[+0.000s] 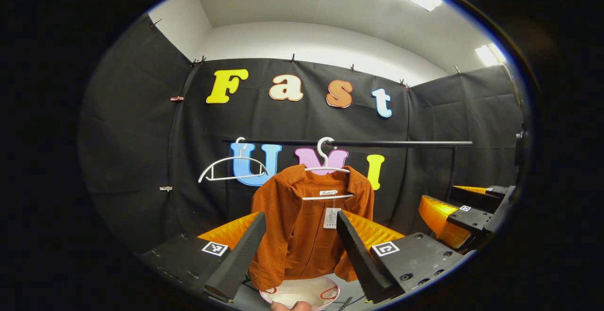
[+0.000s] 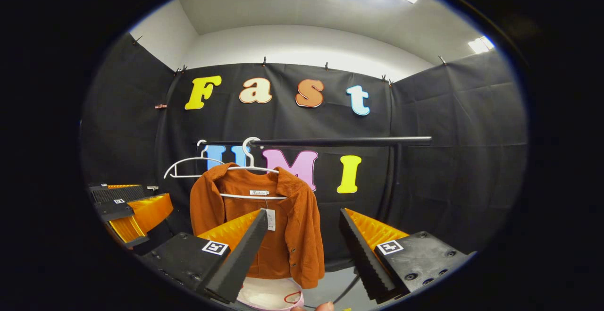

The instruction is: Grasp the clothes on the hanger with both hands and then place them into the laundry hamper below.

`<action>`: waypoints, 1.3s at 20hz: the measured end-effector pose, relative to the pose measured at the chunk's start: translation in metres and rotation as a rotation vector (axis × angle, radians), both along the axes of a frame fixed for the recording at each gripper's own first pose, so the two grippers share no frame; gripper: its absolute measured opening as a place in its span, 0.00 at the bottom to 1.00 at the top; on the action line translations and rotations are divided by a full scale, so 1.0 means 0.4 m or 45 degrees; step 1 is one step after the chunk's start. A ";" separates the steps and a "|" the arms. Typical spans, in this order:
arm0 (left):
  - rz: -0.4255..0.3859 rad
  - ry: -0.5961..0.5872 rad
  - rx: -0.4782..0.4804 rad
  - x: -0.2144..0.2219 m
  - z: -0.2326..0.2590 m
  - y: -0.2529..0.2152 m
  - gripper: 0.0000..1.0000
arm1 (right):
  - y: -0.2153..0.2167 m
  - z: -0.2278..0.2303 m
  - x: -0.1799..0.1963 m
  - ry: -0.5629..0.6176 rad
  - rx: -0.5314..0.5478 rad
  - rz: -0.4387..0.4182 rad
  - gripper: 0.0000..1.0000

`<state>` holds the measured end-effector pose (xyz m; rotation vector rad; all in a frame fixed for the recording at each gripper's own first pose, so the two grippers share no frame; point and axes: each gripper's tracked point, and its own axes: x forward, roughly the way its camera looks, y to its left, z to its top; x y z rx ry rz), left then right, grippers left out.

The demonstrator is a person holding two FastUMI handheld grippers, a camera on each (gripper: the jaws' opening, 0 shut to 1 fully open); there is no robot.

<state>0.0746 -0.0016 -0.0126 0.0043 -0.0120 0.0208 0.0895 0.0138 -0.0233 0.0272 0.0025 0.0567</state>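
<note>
An orange corduroy jacket point(image 1: 306, 235) point(image 2: 295, 240) hangs on a white hanger point(image 1: 326, 169) point(image 2: 252, 168) from a black rail point(image 1: 401, 144) point(image 2: 339, 141). Below it, the pale round rim of the laundry hamper point(image 1: 302, 294) point(image 2: 269, 297) shows. My left gripper point(image 1: 299, 254) is open, short of the jacket, which shows between its fingers; in the right gripper view it point(image 2: 127, 209) is at the far left. My right gripper point(image 2: 299, 256) is open with the jacket's right edge by its left finger; in the left gripper view it point(image 1: 465, 214) is at the far right.
An empty white hanger point(image 1: 233, 168) point(image 2: 188, 167) hangs on the rail left of the jacket. The rail's upright post point(image 2: 394, 183) stands to the right. A fingertip point(image 1: 290, 306) point(image 2: 325, 307) shows at the bottom edge. Black cloth walls close in the booth.
</note>
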 end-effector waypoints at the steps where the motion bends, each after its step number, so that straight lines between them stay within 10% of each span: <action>1: 0.015 -0.003 0.010 0.031 -0.008 0.004 0.95 | 0.007 -0.015 0.039 0.003 0.008 0.015 0.98; 22: 0.332 0.023 0.087 0.586 -0.204 0.122 0.95 | 0.111 -0.332 0.686 0.086 -0.060 0.151 0.98; 24: 0.356 0.026 0.077 0.602 -0.205 0.145 0.77 | 0.128 -0.334 0.693 0.070 -0.080 0.182 0.77; 26: 0.343 0.049 0.065 0.616 -0.205 0.147 0.44 | 0.103 -0.348 0.710 0.079 -0.104 0.156 0.31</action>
